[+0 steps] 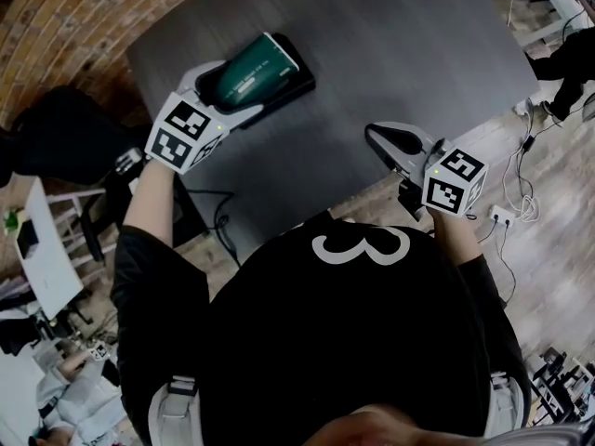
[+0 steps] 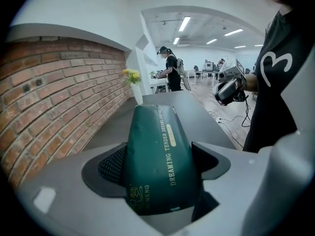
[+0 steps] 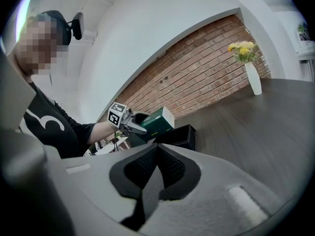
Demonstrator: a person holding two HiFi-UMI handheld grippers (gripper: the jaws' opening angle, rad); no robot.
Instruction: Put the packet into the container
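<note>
A dark green packet (image 1: 251, 71) with gold print is clamped in my left gripper (image 1: 212, 84), which is shut on its lower end (image 2: 160, 166). The packet hangs tilted just above a low black container (image 1: 290, 89) on the dark table, its far end over the container's opening. From the right gripper view the green packet (image 3: 158, 120) sits over the black container (image 3: 179, 135). My right gripper (image 1: 390, 142) is shut with nothing in it, jaws meeting (image 3: 156, 167), near the table's front right edge.
The dark grey table (image 1: 400, 54) stands along a brick wall (image 1: 84, 17). A white vase with yellow flowers (image 3: 252, 73) stands at the table's far end. A person (image 2: 172, 73) stands further back in the room. Cables (image 1: 521, 193) lie on the wooden floor at right.
</note>
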